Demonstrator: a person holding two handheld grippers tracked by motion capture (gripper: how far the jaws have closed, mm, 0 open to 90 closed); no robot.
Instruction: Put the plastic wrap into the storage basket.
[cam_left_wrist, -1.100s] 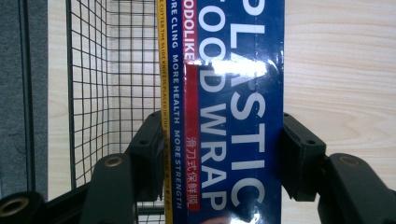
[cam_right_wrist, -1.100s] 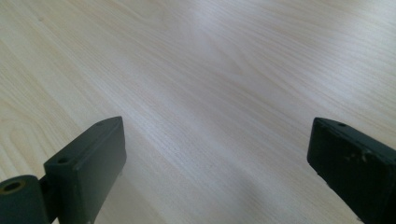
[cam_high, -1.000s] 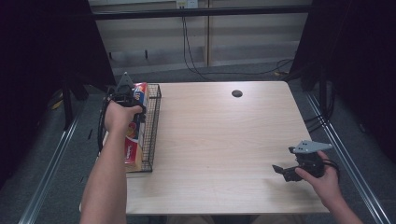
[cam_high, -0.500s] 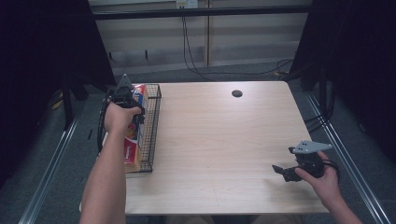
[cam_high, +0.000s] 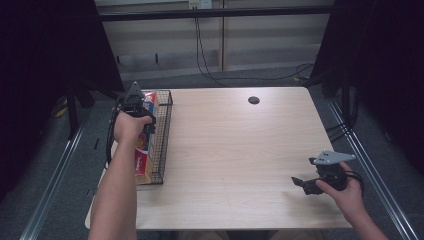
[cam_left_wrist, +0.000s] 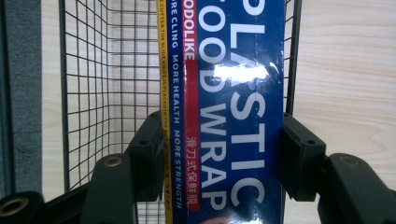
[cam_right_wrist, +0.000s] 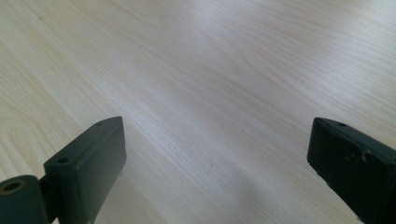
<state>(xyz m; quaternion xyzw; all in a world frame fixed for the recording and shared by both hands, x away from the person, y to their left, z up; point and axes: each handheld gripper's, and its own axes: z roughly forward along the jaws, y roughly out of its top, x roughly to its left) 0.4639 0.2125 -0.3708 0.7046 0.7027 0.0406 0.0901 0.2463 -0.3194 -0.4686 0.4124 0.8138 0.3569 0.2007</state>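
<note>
A long blue box of plastic food wrap (cam_left_wrist: 233, 93) lies lengthwise in a black wire basket (cam_left_wrist: 93, 93). My left gripper (cam_left_wrist: 223, 158) is shut on it, one pad pressed against each long side. From above, the left gripper (cam_high: 134, 102) hangs over the far half of the basket (cam_high: 165, 135) at the table's left edge, and the box (cam_high: 141, 159) runs under the hand. My right gripper (cam_high: 304, 184) rests low near the front right corner. Its jaws stand wide apart over bare wood, so the right gripper (cam_right_wrist: 215, 172) is open and holds nothing.
The light wooden table (cam_high: 235, 150) has a small dark round hole (cam_high: 254, 100) near its far edge. Black curtains flank both sides, and cables (cam_high: 210, 65) trail on the floor behind the table. Metal rails run along the floor left and right.
</note>
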